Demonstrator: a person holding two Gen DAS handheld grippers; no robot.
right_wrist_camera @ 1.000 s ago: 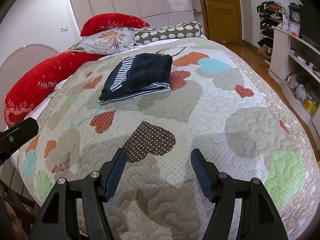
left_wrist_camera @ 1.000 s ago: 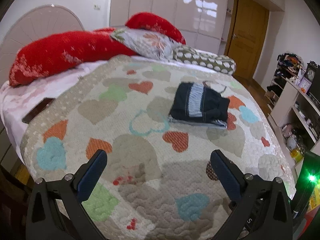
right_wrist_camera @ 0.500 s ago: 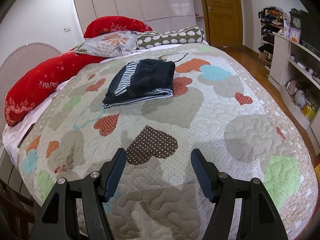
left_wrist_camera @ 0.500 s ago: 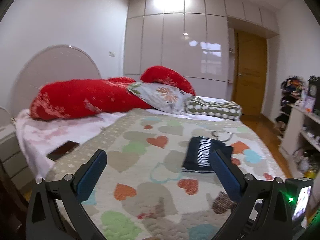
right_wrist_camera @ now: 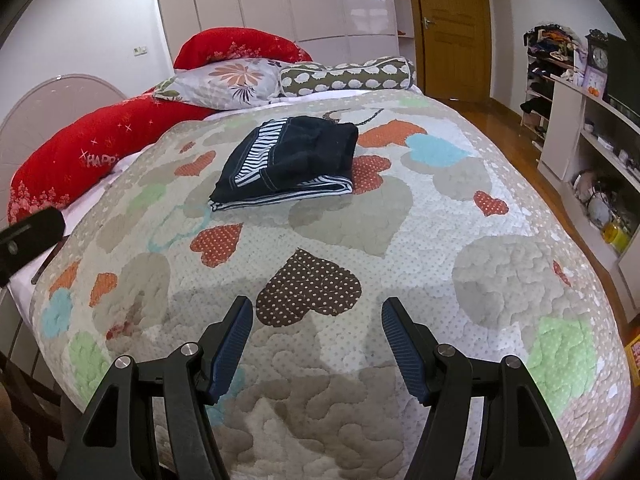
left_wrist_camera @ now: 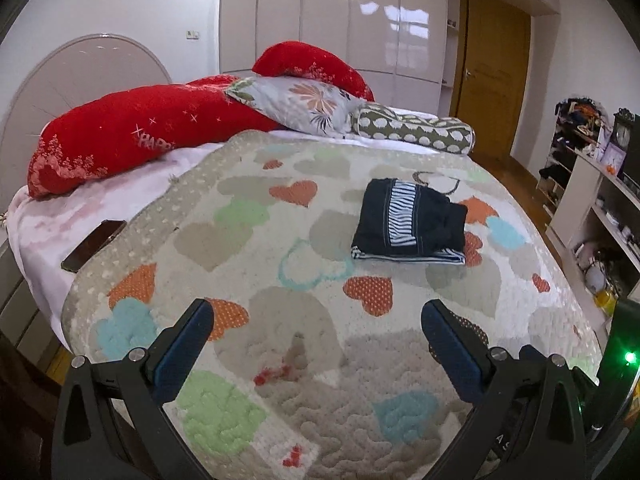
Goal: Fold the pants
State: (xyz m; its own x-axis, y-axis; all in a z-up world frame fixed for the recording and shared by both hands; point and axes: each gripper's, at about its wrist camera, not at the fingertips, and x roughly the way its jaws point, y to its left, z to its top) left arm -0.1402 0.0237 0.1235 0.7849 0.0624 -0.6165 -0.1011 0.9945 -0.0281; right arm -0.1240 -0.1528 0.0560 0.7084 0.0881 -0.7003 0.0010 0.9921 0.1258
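Note:
The dark navy pants (left_wrist_camera: 410, 222) with a striped lining lie folded in a compact stack on the heart-patterned quilt (left_wrist_camera: 280, 240), toward the far right of the bed. They also show in the right wrist view (right_wrist_camera: 286, 162). My left gripper (left_wrist_camera: 316, 320) is open and empty, held over the near end of the quilt, well short of the pants. My right gripper (right_wrist_camera: 316, 320) is open and empty, also over the near end of the quilt. Part of the left gripper's body (right_wrist_camera: 28, 240) shows at the left edge of the right wrist view.
Red pillows (left_wrist_camera: 132, 136), a floral pillow (left_wrist_camera: 300, 104) and a dotted bolster (left_wrist_camera: 412, 130) line the head of the bed. A dark phone (left_wrist_camera: 94, 244) lies on the pink sheet at left. Shelves (right_wrist_camera: 592, 152) and a wooden door (right_wrist_camera: 452, 28) stand to the right.
The left gripper tilted up toward the wall half a second ago and has tilted back down toward the quilt. The right gripper has drawn back slightly. The pants have not moved.

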